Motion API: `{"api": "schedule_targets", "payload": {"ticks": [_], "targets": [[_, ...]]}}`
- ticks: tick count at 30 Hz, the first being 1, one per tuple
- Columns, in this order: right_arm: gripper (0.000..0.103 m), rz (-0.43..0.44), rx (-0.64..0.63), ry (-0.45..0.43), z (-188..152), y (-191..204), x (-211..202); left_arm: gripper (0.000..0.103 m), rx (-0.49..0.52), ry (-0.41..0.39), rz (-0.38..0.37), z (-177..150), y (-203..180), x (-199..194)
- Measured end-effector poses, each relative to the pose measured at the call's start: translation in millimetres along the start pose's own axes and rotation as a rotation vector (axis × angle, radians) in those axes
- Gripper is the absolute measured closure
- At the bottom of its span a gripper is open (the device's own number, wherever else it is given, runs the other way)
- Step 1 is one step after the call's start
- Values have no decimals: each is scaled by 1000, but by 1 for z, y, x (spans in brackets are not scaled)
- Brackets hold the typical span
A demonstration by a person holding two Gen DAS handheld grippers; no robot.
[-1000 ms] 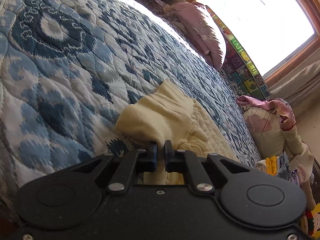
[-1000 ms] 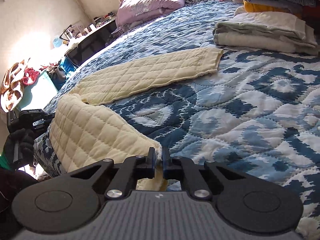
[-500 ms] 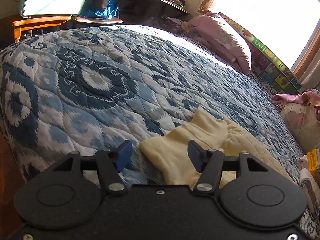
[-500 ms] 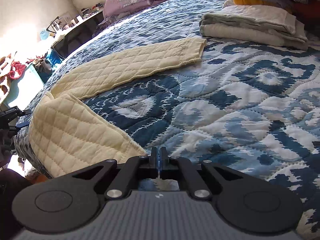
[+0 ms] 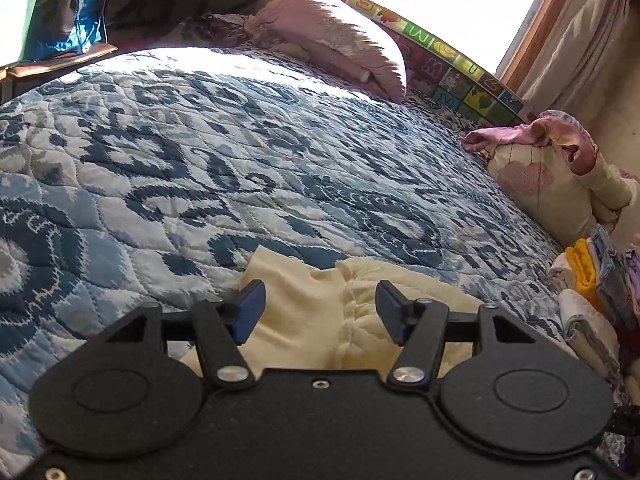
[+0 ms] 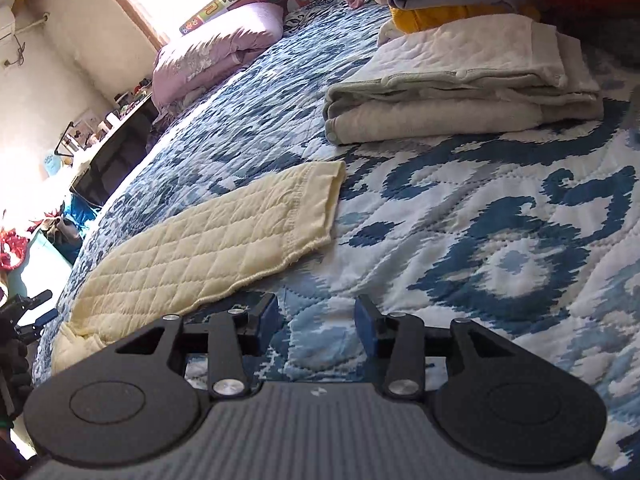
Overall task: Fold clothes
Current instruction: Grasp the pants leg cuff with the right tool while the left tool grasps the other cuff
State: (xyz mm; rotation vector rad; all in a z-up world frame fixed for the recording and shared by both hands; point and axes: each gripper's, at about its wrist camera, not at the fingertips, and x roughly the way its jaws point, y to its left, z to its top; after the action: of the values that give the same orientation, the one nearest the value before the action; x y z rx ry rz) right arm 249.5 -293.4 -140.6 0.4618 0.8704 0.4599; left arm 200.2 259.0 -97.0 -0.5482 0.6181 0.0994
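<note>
Left tool body hides yellow garment's near part.

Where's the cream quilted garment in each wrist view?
Left wrist: cream quilted garment bottom centre, its gathered end between the open left tongs.
Right wrist: left of centre, a long leg lying flat on the bed.
Shared landmark: the pink pillow under the window.

The left gripper hangs with fingers spread above the cream garment on the quilt.
</note>
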Motion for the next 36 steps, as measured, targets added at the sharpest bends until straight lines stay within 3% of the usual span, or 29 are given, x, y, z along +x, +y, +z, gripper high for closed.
{"api": "schedule_targets", "payload": {"ticks": [6,10,12,13,14,15,17,18,22,26,30,33,35,36], "targets": [[50,65,185,-67,26,-19,36,42,60,94,19,20,10,51],[49,68,176,-96,35,-15,57,42,146,138,15,26,7,75],[48,79,148,-96,37,-10,64,54,209,142,-3,23,-2,78],[48,84,132,-93,38,-6,67,71,235,142,-12,21,-6,78],[50,93,121,-90,39,-3,71,80,257,140,-21,20,-9,79],[53,106,108,-81,40,0,74,83,272,133,-29,19,-11,78],[91,106,69,-67,40,8,80,89,283,97,-22,22,-13,76],[91,93,47,-70,40,13,81,90,279,62,-18,25,-12,72],[92,77,-28,-135,55,36,74,90,208,-105,-59,39,-9,52],[93,89,-104,-192,90,67,72,90,151,-235,-24,52,-6,40],[93,115,-155,-262,142,102,76,87,46,-226,35,65,9,51],[91,35,-182,-242,171,123,102,56,72,-149,204,64,12,71],[72,-50,-140,-138,183,123,132,53,87,-109,236,63,16,77],[71,-61,-119,-118,183,121,137,53,84,-107,231,63,18,76]]}}
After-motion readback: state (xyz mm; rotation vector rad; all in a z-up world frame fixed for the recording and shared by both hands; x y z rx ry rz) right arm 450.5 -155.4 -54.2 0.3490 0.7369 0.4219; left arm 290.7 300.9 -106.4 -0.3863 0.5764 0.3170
